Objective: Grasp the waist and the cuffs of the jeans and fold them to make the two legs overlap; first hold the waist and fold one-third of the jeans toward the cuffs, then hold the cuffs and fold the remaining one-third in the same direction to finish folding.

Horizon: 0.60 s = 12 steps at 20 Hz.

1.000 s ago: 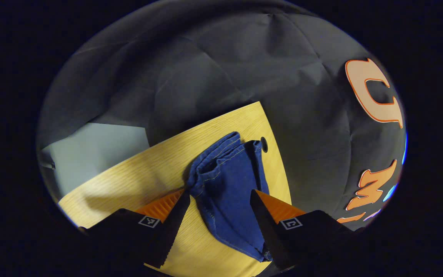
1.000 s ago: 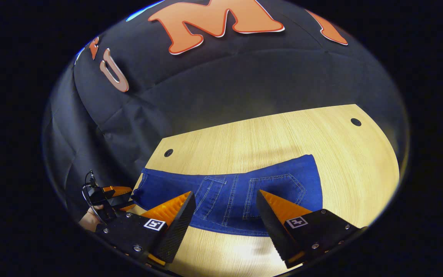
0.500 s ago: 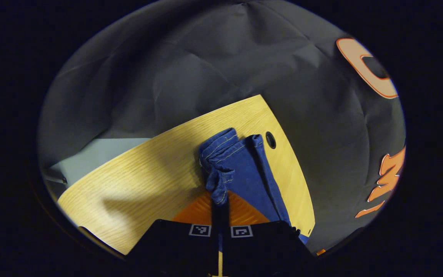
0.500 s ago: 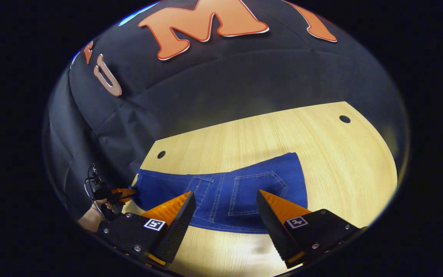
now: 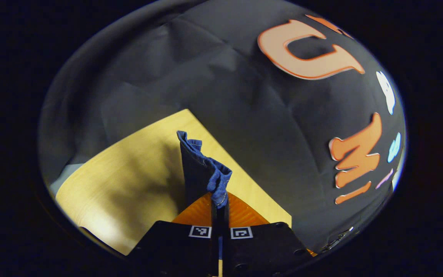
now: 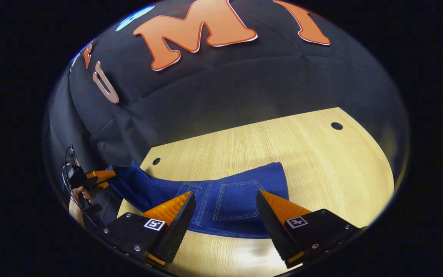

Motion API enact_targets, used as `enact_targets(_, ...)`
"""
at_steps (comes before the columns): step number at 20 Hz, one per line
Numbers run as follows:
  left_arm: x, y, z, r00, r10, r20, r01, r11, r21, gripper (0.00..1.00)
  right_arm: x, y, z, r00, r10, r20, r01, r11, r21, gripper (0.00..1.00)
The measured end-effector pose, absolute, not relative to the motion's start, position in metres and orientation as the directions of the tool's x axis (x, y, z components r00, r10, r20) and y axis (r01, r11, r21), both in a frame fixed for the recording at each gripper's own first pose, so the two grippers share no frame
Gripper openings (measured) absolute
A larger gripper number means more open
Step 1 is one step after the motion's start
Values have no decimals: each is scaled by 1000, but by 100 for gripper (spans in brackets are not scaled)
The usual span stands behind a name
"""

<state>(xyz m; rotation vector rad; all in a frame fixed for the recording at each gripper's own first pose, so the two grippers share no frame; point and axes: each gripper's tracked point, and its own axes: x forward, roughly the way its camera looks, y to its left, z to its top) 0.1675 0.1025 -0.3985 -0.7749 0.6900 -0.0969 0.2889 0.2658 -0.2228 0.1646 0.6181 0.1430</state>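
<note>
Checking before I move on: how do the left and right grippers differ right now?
The left gripper is shut on the jeans at the cuff end; the right gripper is open, gripping nothing. The left holds its end lifted off the table; the right hovers above the pocket end, which lies flat. Both point at the same jeans.

No legible text, brand or number noted; square coded markers (image 6: 153, 224) on each gripper's finger mounts carry no readable characters
</note>
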Motion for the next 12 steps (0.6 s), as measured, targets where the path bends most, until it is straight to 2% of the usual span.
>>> enact_targets(4,171,30,-347,794,-356,-493,-21,794,-608,4,289,235,-193,841,184,-509,-93,976,198,98)
enact_targets(8,158,-59,-308,781,-427,-456,103,808,-580,4,277,192,-168,868,172,-466,-77,973,217,98)
enact_targets(12,135,-153,-300,733,-509,-450,219,804,-553,4,256,146,-161,877,152,-456,-52,973,224,98)
